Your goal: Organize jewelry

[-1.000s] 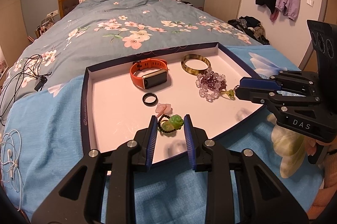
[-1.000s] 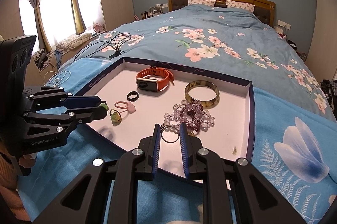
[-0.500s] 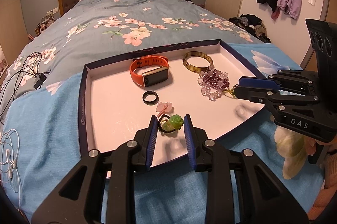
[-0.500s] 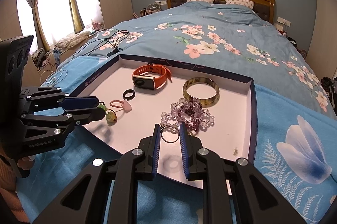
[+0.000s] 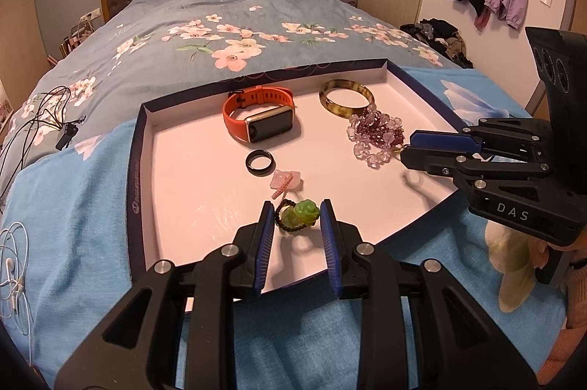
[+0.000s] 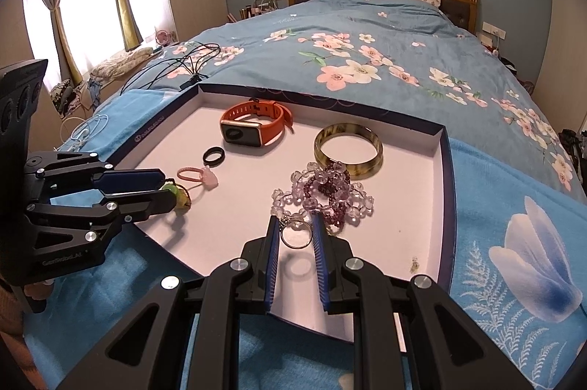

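Over the tray on the bed, the left gripper pinches a green charm and the right gripper a ring, apparently lifting each clear for sorting.

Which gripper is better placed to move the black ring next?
Neither is free: the left gripper holds the green charm, the right gripper holds the silver ring. Left sits nearer the black ring.

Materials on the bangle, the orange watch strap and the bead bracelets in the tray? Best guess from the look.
Bangle: glossy mottled olive-brown with pale streaks, looks like horn, resin or stone; cannot tell which.
Orange watch strap: matte, flexible, ridged, likely silicone.
Bead bracelets: translucent clear and purple beads with glints, probably glass or crystal, possibly plastic.
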`<state>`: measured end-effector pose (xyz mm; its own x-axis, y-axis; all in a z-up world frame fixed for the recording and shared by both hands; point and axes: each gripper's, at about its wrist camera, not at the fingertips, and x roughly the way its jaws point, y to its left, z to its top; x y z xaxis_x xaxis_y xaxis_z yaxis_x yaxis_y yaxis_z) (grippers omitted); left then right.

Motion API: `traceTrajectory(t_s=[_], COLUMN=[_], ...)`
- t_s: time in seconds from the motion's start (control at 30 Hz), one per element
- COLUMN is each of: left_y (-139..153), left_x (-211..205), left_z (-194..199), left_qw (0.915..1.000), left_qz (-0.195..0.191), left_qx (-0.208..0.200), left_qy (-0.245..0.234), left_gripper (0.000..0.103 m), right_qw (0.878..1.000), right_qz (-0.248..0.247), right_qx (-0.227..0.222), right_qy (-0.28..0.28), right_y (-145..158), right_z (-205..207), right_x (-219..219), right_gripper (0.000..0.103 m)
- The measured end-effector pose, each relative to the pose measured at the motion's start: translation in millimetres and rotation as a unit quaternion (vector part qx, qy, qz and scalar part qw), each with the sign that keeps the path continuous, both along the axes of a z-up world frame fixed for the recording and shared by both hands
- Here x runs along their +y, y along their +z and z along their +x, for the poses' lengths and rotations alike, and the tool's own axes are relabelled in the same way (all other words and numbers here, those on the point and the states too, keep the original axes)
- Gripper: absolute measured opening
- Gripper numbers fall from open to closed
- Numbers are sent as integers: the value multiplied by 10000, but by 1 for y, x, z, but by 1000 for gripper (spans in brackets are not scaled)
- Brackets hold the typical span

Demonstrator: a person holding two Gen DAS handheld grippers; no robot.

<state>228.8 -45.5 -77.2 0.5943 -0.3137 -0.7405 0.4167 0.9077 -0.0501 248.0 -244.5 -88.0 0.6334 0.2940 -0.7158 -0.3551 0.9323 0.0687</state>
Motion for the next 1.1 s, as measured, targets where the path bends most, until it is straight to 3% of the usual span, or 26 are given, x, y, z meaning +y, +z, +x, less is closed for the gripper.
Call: traceTrajectory(t_s=[0.5,0.63,0.8,0.87,0.93,1.0,1.03,1.1], left_y=[-7,-6,-1,4,11,17,20,25], left_x=[2,5,8,10,14,18,22,26], left_z=[7,7,-1,-7,-16,-26,-31,-42], left_qw=[9998,9997,9995,9993,9988,9982,9975,9958], left_qz=[-43,-66,-102,-117,-130,-166,-211,-261], left_qx=[130,100,1,-101,-292,-425,-517,-717], left_qy=[137,220,284,326,358,394,430,502], left_gripper=[30,41,59,72,74,85,92,97], right_qw=[9998,9995,9991,9989,9983,9979,9977,9967], right_qz=[11,68,226,287,316,305,305,367], right_qx=[116,87,-27,-98,-220,-314,-355,-465], right_qy=[-171,-284,-349,-368,-439,-479,-488,-550], right_y=[-5,-3,6,10,14,17,19,22], right_z=[4,1,-7,-14,-23,-30,-34,-43], right_x=[-4,-8,-13,-14,-16,-16,-17,-20], right_gripper=[19,36,41,56,65,66,70,84])
